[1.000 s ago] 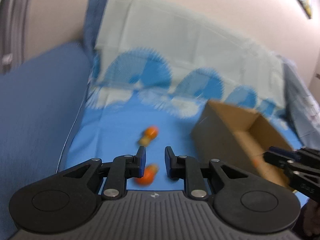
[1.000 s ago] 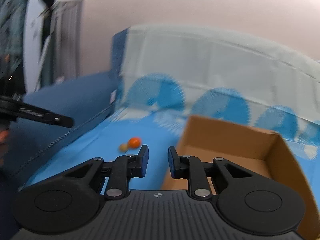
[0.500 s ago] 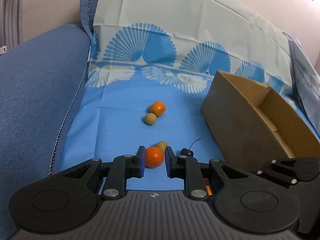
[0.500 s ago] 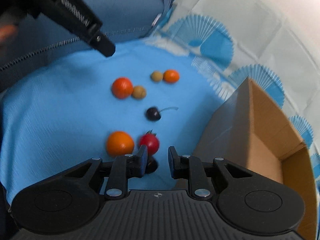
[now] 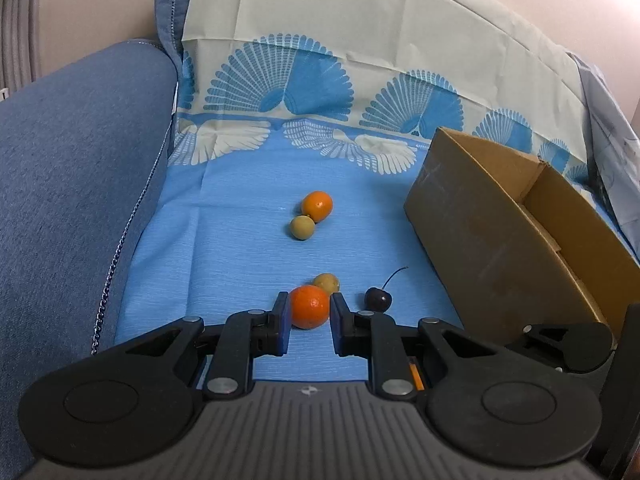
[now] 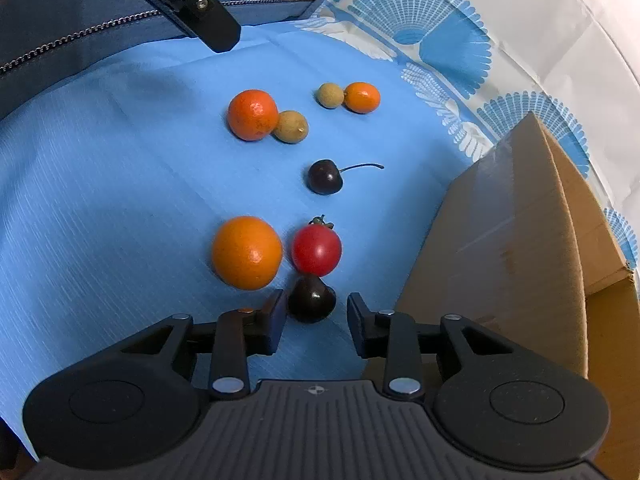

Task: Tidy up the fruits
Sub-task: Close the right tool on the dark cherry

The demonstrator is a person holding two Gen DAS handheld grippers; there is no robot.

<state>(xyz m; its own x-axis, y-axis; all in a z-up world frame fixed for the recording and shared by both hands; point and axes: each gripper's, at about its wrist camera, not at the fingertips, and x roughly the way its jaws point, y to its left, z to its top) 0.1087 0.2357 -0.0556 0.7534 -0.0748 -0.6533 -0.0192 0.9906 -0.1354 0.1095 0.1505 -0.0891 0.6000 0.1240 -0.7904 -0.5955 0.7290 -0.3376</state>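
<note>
Fruits lie on a blue cloth (image 5: 240, 248). In the left wrist view my left gripper (image 5: 307, 310) is open, its fingers either side of an orange (image 5: 309, 306); a tan fruit (image 5: 327, 282) sits just behind it and a dark cherry (image 5: 378, 299) to its right. Farther off lie a small orange (image 5: 317, 206) and another tan fruit (image 5: 302, 227). In the right wrist view my right gripper (image 6: 317, 312) is open around a dark cherry (image 6: 311, 298). Ahead of it are a red tomato (image 6: 316, 250), a large orange (image 6: 247, 253) and a stemmed cherry (image 6: 325, 177).
An open cardboard box (image 5: 516, 232) stands on the cloth to the right, also in the right wrist view (image 6: 520, 240). A blue sofa arm (image 5: 68, 168) rises on the left. A patterned cloth backrest (image 5: 360, 60) is behind. The left gripper's finger (image 6: 192, 4) shows at top left.
Both grippers came down from a raised, blurred view to the cloth. The left one has closed in around the orange. The right gripper's fingers have spread around the dark cherry.
</note>
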